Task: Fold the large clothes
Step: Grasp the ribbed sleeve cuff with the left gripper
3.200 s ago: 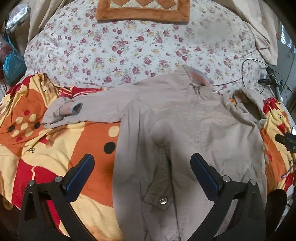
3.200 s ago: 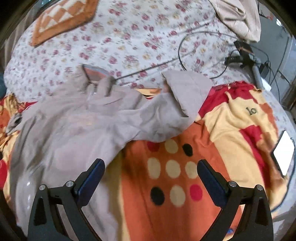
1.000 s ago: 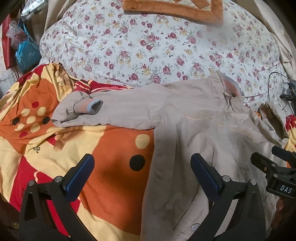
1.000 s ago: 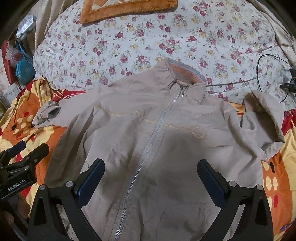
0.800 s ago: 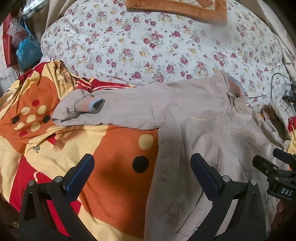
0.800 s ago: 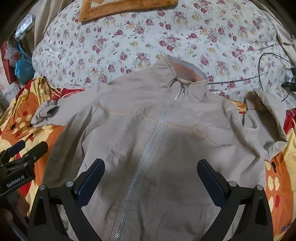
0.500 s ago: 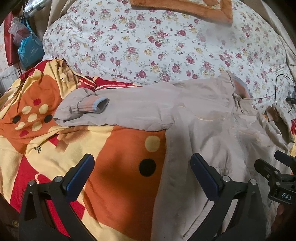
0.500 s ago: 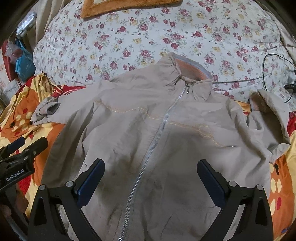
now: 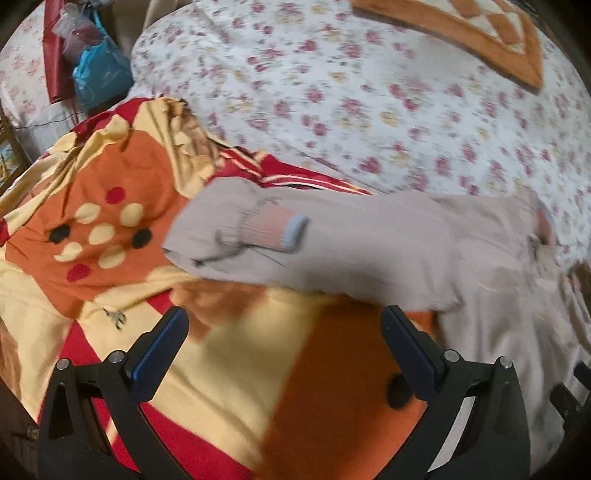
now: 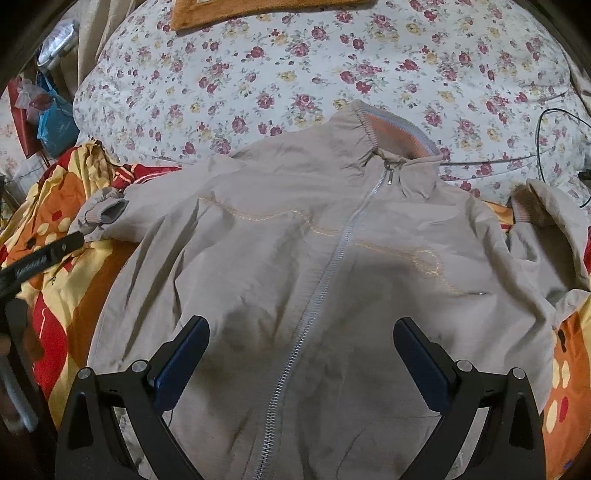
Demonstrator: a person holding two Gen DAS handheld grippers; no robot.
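Note:
A beige zip-up jacket [image 10: 280,266] lies face up and spread on the bed, collar toward the pillow. Its left sleeve [image 9: 332,243] stretches out to the left, the ribbed cuff [image 9: 273,229] folded back on it. Its right sleeve [image 10: 546,229] is bunched at the right. My left gripper [image 9: 284,328] is open and empty, just above the orange blanket in front of the left sleeve. My right gripper [image 10: 301,336] is open and empty above the jacket's lower front, astride the zipper [image 10: 325,280]. The left gripper's body shows in the right wrist view [image 10: 37,262] at the left edge.
An orange, yellow and red blanket [image 9: 229,369] covers the bed under the jacket. A floral quilt [image 10: 295,66] lies behind the collar, with an orange mat [image 9: 461,33] on it. A black cable [image 10: 546,122] runs at the far right. Blue and red bags [image 9: 96,70] hang at the far left.
My left gripper has swung left and closer to the left sleeve and cuff; its view is blurred by motion. My right gripper has edged slightly forward over the jacket front. Both stay open.

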